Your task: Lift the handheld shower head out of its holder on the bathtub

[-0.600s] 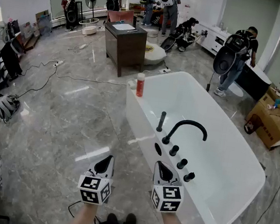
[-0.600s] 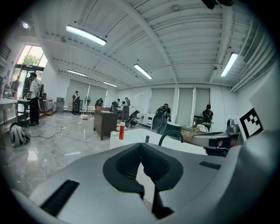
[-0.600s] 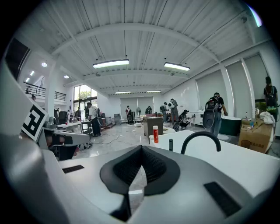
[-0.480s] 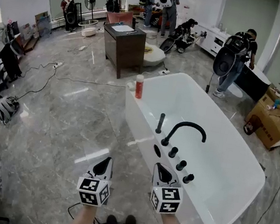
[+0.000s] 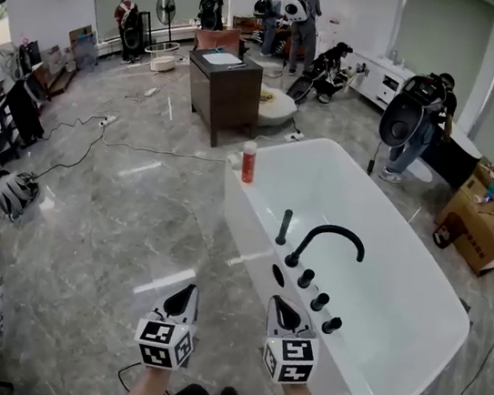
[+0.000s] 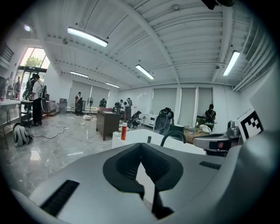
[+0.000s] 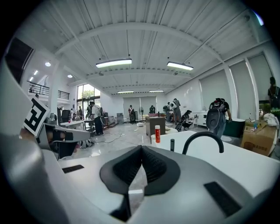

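Observation:
The handheld shower head [image 5: 284, 227] is a short black rod standing upright in its holder on the near rim of the white bathtub [image 5: 255, 204]; it also shows as the shower head [image 6: 149, 139] and the shower head [image 7: 172, 145]. Behind it arches a black spout [image 5: 325, 240] with three black knobs [image 5: 319, 300] in a row. My left gripper [image 5: 183, 291] is over the floor, short of the tub, shut and empty. My right gripper [image 5: 284, 303] is at the tub's near side below the knobs, shut with nothing in it. In their own views the left gripper [image 6: 141, 147] and the right gripper [image 7: 140, 149] have jaws meeting.
A red bottle [image 5: 249, 161] stands on the tub's far corner. A dark wooden cabinet [image 5: 224, 89] stands behind the tub. Cables [image 5: 81, 135] cross the marble floor at left. A cardboard box [image 5: 478, 222] is at right. Several people stand at the back and right.
The tub and faucet have slid slightly down and right in the head view. Both grippers stay shut and low in front, hardly shifted.

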Tool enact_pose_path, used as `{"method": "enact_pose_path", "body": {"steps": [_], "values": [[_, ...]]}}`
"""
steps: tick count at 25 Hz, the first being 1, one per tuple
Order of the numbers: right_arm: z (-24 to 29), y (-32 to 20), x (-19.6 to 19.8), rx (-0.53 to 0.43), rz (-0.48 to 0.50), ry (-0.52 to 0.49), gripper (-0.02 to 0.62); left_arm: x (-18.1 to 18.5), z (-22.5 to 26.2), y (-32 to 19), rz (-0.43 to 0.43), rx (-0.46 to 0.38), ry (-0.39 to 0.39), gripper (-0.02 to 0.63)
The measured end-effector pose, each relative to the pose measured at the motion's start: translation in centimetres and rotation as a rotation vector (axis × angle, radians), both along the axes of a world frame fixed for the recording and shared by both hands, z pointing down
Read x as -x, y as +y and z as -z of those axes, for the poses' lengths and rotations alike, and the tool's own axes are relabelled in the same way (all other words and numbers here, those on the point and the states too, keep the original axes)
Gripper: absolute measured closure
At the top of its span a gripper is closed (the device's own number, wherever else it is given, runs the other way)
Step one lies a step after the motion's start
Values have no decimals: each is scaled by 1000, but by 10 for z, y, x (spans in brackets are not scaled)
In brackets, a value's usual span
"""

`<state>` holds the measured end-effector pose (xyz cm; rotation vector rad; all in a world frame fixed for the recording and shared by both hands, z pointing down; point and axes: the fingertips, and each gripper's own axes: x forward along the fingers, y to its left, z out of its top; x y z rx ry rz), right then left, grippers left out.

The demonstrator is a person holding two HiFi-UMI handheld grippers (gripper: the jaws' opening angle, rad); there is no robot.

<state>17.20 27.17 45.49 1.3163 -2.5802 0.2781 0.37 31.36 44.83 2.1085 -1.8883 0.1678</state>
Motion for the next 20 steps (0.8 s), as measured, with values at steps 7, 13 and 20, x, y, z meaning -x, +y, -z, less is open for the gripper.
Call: {"method": "enact_pose_path", "body": {"steps": [7, 13, 20], "values": [[5, -5, -10, -5, -20, -3, 541, -5, 2, 2, 12, -2, -8, 589], [3, -6, -6, 9, 12, -20, 492, -6, 1, -1, 20, -10, -9, 589], [-2, -23, 2, 37, 24, -47, 428, -1, -5, -14, 22, 9, -16, 589]]}}
